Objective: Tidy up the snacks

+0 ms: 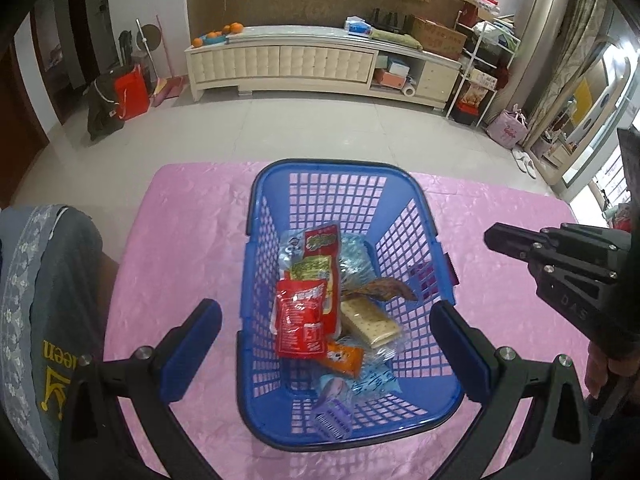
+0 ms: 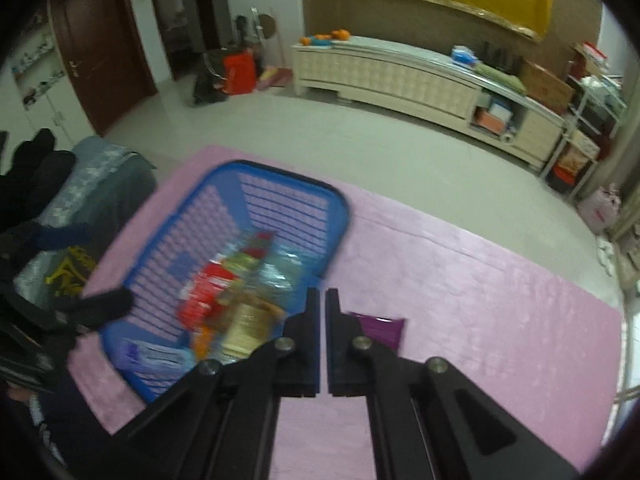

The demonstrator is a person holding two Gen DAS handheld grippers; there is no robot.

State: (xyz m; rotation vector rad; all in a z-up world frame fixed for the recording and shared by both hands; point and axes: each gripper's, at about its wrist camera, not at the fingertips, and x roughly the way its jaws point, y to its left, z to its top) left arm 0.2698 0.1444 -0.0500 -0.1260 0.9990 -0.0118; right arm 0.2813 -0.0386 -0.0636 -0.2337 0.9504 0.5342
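A blue plastic basket (image 1: 416, 216) stands on the pink tablecloth (image 1: 180, 208) and holds several snack packets: a red pouch (image 1: 300, 322), a cracker pack (image 1: 370, 318), an orange packet (image 1: 344, 358) and a blue-white packet (image 1: 374, 382). My left gripper (image 1: 326, 344) is open and empty, hovering over the basket's near end. My right gripper (image 2: 323, 300) is shut with nothing between the fingers, just right of the basket (image 2: 340, 216); it also shows in the left wrist view (image 1: 490, 238). A purple packet (image 2: 382, 330) lies on the cloth behind the right finger.
A grey garment with yellow print (image 1: 52, 320) lies over a chair at the table's left. Beyond the table's far edge are tiled floor (image 1: 280, 128) and a long cream cabinet (image 1: 320, 64). The right wrist view is motion-blurred.
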